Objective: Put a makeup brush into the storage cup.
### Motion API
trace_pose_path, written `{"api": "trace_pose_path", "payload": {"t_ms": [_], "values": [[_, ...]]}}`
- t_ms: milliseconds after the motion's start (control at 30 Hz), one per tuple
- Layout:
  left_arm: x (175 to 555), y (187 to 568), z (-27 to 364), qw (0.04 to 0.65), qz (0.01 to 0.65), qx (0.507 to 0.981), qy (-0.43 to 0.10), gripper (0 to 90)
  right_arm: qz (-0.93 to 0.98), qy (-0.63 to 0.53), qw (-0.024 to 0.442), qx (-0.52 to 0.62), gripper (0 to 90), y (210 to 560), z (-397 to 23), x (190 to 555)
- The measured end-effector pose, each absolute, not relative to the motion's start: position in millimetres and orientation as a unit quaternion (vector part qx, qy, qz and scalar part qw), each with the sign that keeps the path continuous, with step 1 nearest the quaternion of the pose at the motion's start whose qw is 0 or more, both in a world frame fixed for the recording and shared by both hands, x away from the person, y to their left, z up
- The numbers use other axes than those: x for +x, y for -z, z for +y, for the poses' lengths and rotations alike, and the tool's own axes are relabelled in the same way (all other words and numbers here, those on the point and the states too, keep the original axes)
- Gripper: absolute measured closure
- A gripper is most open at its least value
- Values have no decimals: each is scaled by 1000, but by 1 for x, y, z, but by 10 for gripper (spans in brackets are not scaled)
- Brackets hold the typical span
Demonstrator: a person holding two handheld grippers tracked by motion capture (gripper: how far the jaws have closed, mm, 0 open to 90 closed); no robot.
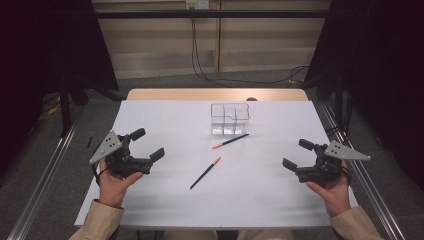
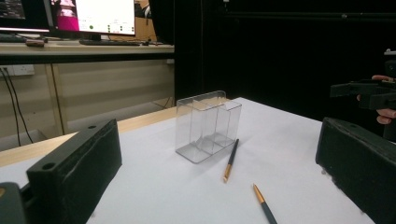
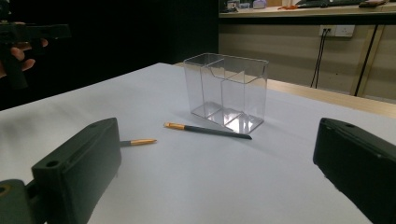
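Here your left tongs (image 1: 149, 144) and right tongs (image 1: 297, 154) both gape wide, gripping nothing. Two black pens (image 1: 205, 173) (image 1: 230, 141) lie on the desk (image 1: 165, 120) between them, near the clear organizer (image 1: 229, 119).

Two black pens (image 1: 205, 172) (image 1: 230, 141) (orange tips) flat by clear organizer (image 1: 229, 119).

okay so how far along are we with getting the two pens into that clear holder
Nothing looks done yet. The clear holder stands empty on the white table. Both pens lie flat on the table outside it: the near pen toward the person, the far pen just in front of the holder. The left gripper and right gripper are open, holding nothing, well off to either side. Both pens are left to pick up and place.
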State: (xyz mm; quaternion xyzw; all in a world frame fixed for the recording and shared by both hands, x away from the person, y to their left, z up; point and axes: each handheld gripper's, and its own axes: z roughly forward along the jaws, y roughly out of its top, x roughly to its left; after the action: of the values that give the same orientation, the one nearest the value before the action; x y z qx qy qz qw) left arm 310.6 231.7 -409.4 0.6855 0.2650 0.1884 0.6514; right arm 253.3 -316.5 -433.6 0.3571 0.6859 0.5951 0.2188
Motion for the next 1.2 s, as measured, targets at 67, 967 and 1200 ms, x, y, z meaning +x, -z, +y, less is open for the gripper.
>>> {"api": "trace_pose_path", "payload": {"t_ms": [67, 967, 1200], "values": [[312, 409, 230, 651, 264, 686, -188, 1, 686, -595, 220, 357, 4, 433, -316, 253], [328, 411, 193, 658, 245, 694, -161, 3, 685, -600, 222, 349, 4, 432, -314, 255], [330, 410, 183, 658, 234, 698, -158, 3, 687, -599, 221, 348, 4, 432, -314, 256]]}}
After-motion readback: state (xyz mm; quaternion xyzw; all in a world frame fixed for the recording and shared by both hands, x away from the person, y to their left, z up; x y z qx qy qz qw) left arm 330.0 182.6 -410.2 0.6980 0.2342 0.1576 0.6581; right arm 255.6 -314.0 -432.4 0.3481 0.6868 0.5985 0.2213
